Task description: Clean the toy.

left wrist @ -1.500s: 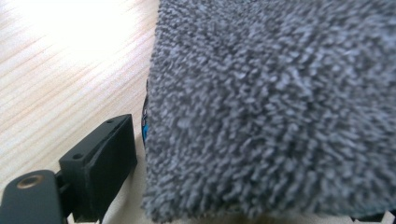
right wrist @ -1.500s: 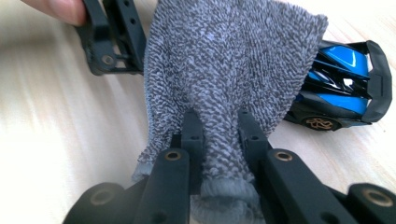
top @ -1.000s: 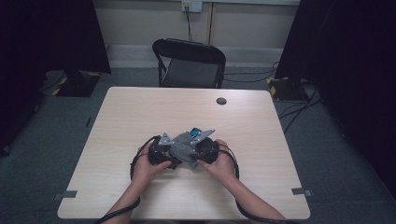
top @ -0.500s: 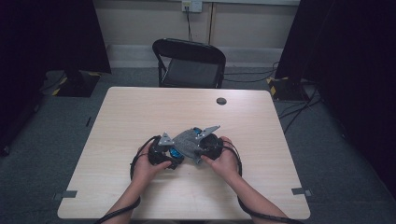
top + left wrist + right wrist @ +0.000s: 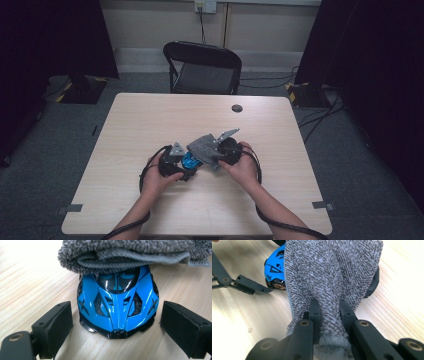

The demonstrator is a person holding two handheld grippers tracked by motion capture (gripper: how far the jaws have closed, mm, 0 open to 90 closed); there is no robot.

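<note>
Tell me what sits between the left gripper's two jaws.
The nose of the blue toy car, untouched, jaws open at either side, in the left gripper view. A grey cloth, pinched by the right gripper, drapes its roof.

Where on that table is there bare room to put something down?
The far half of the table is bare, apart from a small dark disc near the far edge. So is the near strip beside the forearms. It is crowded mid-table, around the blue toy car and grey cloth.

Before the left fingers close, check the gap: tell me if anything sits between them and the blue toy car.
Nothing visible does. The left gripper is open, its fingers either side of the blue toy car with bare table between. The grey cloth, held by the right gripper, drapes the car's far end only.
</note>
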